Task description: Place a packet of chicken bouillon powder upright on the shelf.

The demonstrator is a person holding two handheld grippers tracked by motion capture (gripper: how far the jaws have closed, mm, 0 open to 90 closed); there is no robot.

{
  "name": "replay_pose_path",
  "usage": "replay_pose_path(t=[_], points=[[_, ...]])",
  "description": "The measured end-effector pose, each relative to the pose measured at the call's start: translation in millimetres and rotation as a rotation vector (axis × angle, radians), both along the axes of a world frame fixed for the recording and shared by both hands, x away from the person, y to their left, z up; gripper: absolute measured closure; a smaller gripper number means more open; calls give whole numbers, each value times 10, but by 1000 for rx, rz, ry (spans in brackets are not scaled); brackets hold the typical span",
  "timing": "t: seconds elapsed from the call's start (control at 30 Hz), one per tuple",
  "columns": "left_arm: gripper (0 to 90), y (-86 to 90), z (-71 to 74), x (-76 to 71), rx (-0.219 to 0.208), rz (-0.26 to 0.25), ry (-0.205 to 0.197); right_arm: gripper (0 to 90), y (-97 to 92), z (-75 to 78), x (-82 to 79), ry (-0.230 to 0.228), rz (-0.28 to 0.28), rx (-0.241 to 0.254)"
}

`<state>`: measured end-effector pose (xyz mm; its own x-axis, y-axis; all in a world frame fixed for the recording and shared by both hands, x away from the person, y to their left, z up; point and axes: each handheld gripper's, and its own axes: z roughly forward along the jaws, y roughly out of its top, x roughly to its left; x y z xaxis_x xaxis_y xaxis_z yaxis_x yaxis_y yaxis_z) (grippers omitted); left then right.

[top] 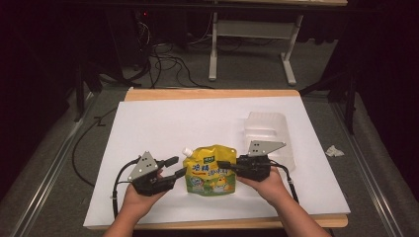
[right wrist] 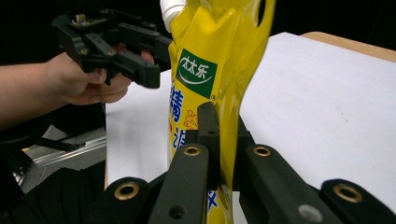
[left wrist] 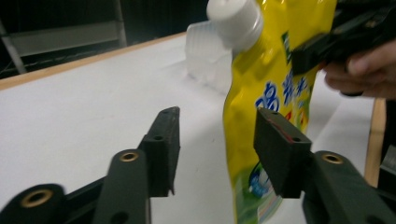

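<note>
A yellow spouted pouch (top: 210, 170) with a white cap (left wrist: 233, 21) stands upright near the table's front middle. My right gripper (top: 226, 165) is shut on the pouch's right edge; in the right gripper view its jaws pinch the yellow film (right wrist: 224, 140). My left gripper (top: 174, 167) is open just left of the pouch. In the left gripper view the pouch (left wrist: 261, 102) sits ahead, right of centre, and the right-hand pad (left wrist: 280, 149) is in front of its face, touching or not I cannot tell.
A clear plastic container (top: 267, 133) lies on the white table sheet (top: 173, 123) behind my right hand. The wooden table edge (top: 212, 94) runs along the back. Cables and a metal stand sit on the floor beyond.
</note>
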<state>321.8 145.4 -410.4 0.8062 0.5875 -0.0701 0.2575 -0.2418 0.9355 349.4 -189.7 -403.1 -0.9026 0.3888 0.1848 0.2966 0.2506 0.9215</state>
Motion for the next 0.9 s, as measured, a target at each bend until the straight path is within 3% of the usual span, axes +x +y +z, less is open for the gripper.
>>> replay_pose_path(t=[0.17, 0.3, 0.37, 0.53, 0.7, 0.9], points=[[430, 135, -104, -51, 24, 56, -1, 900, 2, -2, -29, -4, -8, 1], [395, 222, -148, -54, -6, 89, -6, 900, -8, -15, -42, -7, -20, 7], [391, 244, -171, -49, 18, 106, -17, 900, -10, -16, -47, -5, -22, 8], [381, 283, -292, 16, 88, 174, 3, 900, -11, -14, -74, -8, -21, 12], [375, 334, -313, 47, 50, 207, 28, 900, -6, 6, -104, -4, -11, 28], [355, 328, -325, 48, 64, 212, 18, 900, -51, 72, -150, -19, -33, 54]])
